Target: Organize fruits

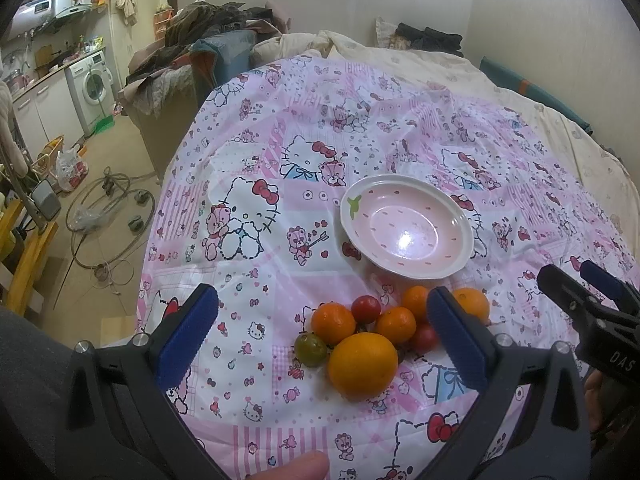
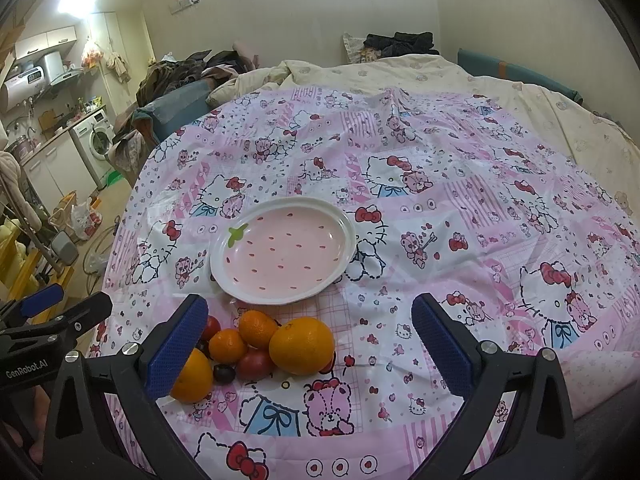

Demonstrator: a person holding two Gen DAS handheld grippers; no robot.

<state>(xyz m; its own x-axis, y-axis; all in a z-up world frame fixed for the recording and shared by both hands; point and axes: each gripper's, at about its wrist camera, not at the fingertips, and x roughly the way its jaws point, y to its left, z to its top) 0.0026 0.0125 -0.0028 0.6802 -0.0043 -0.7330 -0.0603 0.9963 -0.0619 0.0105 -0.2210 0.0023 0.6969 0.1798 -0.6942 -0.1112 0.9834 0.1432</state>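
Both of my grippers, left gripper [image 1: 322, 334] and right gripper [image 2: 310, 344], hang with their blue-padded jaws spread wide and holding nothing, just short of the heap of oranges, small tangerines and cherry tomatoes [image 1: 370, 334] on the pink cartoon-cat cloth [image 1: 256, 168]. Just beyond the heap sits the pink strawberry-patterned ceramic plate [image 1: 460, 236], bare inside. I judge nothing is sorted yet; every fruit remains to move.
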